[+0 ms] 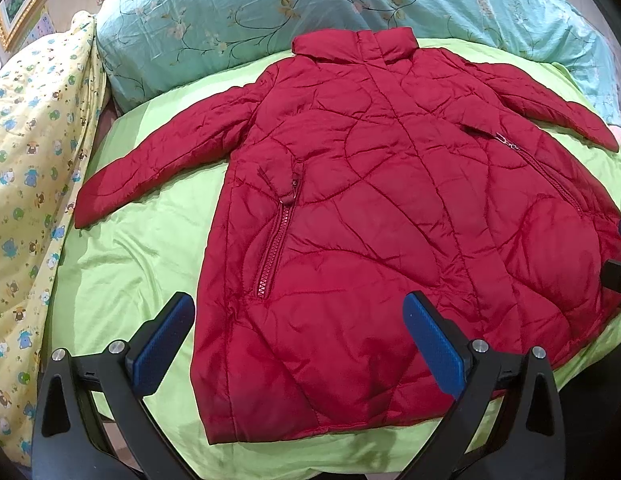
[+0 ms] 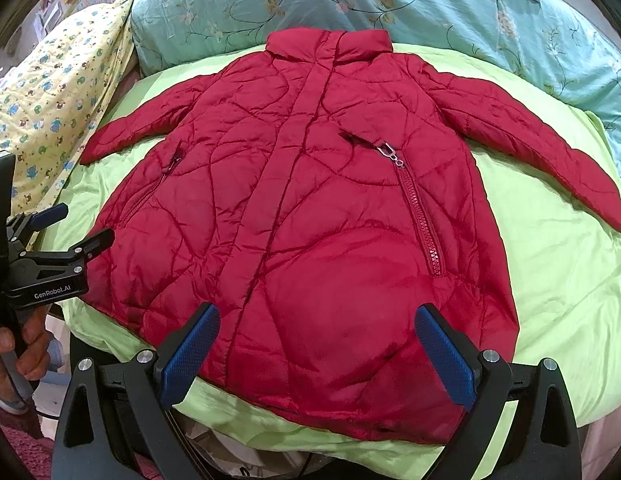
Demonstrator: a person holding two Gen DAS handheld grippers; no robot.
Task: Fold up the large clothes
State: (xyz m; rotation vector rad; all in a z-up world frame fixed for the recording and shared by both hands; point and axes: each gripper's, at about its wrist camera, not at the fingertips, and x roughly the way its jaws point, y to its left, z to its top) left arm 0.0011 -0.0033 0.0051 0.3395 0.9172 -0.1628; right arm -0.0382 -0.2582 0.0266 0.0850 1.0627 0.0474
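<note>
A red quilted puffer jacket lies flat, front up, sleeves spread, on the lime-green bed sheet. Left tongs and right tongs both hover wide apart over its hem, holding nothing.

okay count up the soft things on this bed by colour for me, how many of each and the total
Red: 1, the quilted jacket, spread flat, front up.
Green: 1, the sheet under it.
Blue floral: 1, the pillow beyond the collar.
Yellow printed: 1, the quilt bunched at the side.
Total: 4
</note>
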